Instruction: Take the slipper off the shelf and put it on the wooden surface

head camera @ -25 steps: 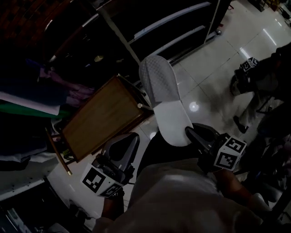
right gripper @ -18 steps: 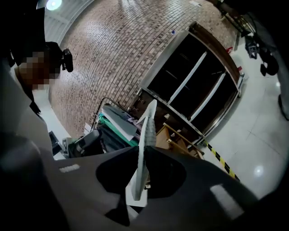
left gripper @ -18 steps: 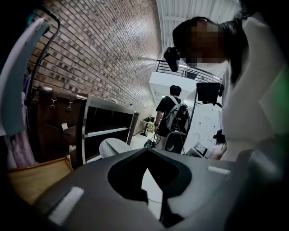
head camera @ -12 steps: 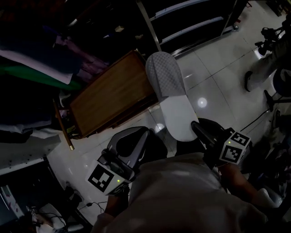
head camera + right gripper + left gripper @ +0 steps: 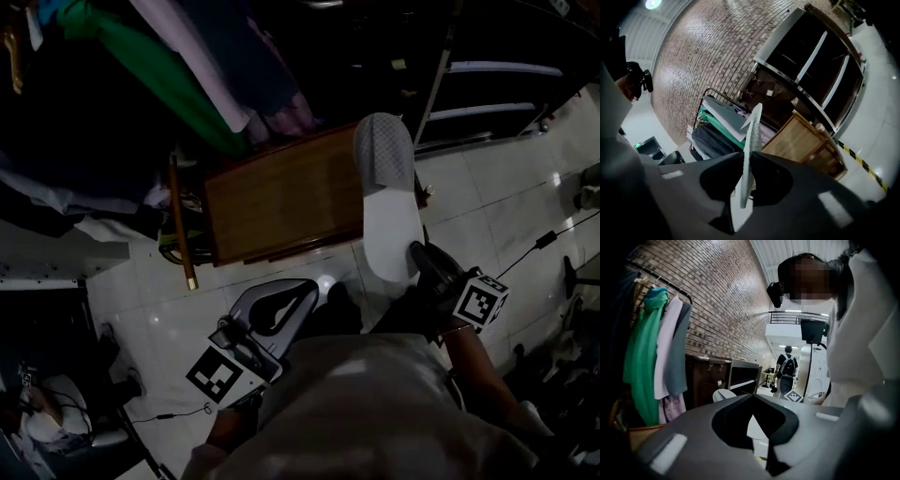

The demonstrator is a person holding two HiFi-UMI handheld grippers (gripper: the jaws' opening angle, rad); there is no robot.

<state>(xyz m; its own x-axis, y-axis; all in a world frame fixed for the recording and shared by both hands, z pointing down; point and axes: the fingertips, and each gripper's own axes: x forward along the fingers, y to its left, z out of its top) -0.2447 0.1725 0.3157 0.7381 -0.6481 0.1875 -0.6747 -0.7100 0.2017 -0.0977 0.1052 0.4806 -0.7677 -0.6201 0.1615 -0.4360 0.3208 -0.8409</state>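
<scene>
Left of the left gripper's [image 5: 752,397] jaws, a green garment [image 5: 644,357], a pink garment [image 5: 664,348] and a grey garment [image 5: 677,357] hang (all on one rail [image 5: 665,286]) against a brick wall [image 5: 722,301]. Beyond the jaws stands a person with a backpack [image 5: 786,367], back turned.

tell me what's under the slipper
The slipper, held by the right gripper, hangs over the wooden table and white floor tiles; the table's right edge beneath it is covered.

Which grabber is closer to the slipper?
Right. The right gripper is shut on the white end of the slipper. The left gripper holds nothing and sits apart, to the slipper's left in the head view.
</scene>
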